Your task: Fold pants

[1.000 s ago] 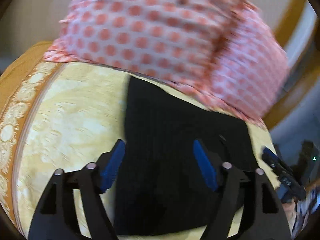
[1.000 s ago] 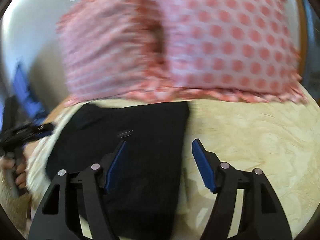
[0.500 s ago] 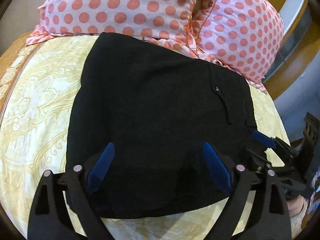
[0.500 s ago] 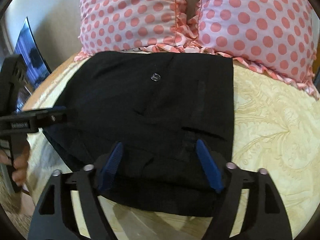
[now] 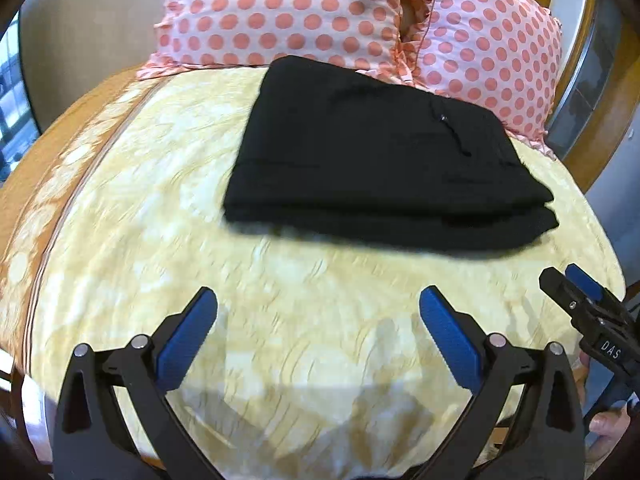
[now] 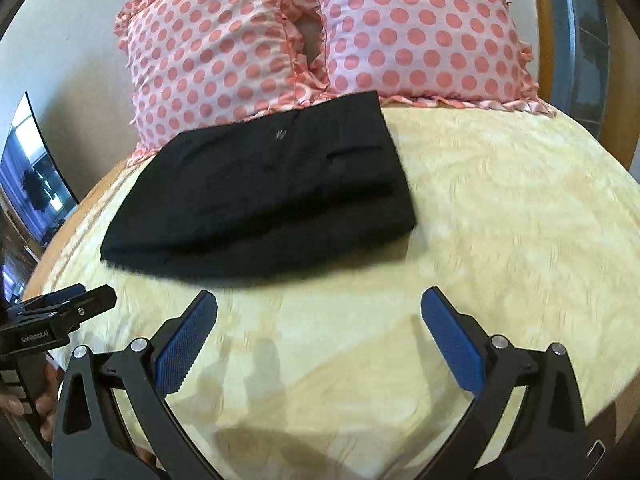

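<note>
The black pants (image 5: 380,152) lie folded into a flat, layered rectangle on the yellow bedspread (image 5: 280,340), their far edge against the pillows. They also show in the right wrist view (image 6: 272,184). My left gripper (image 5: 318,318) is open and empty, hovering over bare bedspread a short way in front of the pants. My right gripper (image 6: 319,318) is open and empty too, likewise in front of the pants. The right gripper shows at the right edge of the left wrist view (image 5: 576,300), and the left gripper at the left edge of the right wrist view (image 6: 60,308).
Two pink pillows with coral polka dots (image 5: 304,12) (image 6: 424,32) stand at the head of the bed. A wooden bed frame (image 5: 592,112) curves along the right. An orange patterned border (image 5: 48,184) runs down the bed's left side. A screen (image 6: 28,172) stands at far left.
Both grippers have pulled back from over the pants towards the near side of the bed. The pants now lie wholly beyond the fingertips instead of under them.
</note>
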The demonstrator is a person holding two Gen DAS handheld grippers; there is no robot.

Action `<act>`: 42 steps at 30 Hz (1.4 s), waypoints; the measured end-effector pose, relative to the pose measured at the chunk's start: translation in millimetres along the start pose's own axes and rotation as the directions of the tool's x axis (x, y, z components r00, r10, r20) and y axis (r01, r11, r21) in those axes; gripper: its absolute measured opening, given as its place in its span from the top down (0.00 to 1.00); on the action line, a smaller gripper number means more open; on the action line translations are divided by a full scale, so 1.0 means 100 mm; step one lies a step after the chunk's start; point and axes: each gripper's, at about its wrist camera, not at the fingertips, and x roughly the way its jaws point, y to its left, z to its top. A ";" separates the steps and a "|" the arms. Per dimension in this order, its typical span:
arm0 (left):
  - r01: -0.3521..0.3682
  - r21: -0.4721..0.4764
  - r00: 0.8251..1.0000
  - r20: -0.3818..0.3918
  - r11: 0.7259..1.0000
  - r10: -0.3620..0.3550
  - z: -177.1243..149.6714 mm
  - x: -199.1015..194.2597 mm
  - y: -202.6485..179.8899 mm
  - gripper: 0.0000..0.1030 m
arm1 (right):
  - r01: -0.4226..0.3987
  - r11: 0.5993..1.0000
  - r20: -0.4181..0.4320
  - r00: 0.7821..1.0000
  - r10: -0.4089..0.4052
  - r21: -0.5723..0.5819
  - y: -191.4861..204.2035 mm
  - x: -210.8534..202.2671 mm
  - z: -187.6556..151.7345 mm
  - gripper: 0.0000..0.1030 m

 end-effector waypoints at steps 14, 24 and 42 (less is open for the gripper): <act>-0.096 0.067 0.995 0.028 0.993 0.094 -0.29 -0.07 -0.05 0.02 | 0.035 0.993 0.019 0.999 -0.033 -0.112 0.43 -0.05 -0.25 0.01; -0.107 0.098 0.992 0.071 0.989 0.100 -0.31 -0.03 -0.07 0.02 | 0.091 0.988 0.023 0.996 -0.089 -0.122 0.44 0.01 -0.34 0.01; -0.106 0.098 0.991 0.092 0.990 0.097 -0.33 -0.03 -0.08 0.02 | 0.096 0.988 0.038 0.995 -0.092 -0.120 0.44 0.01 -0.36 0.01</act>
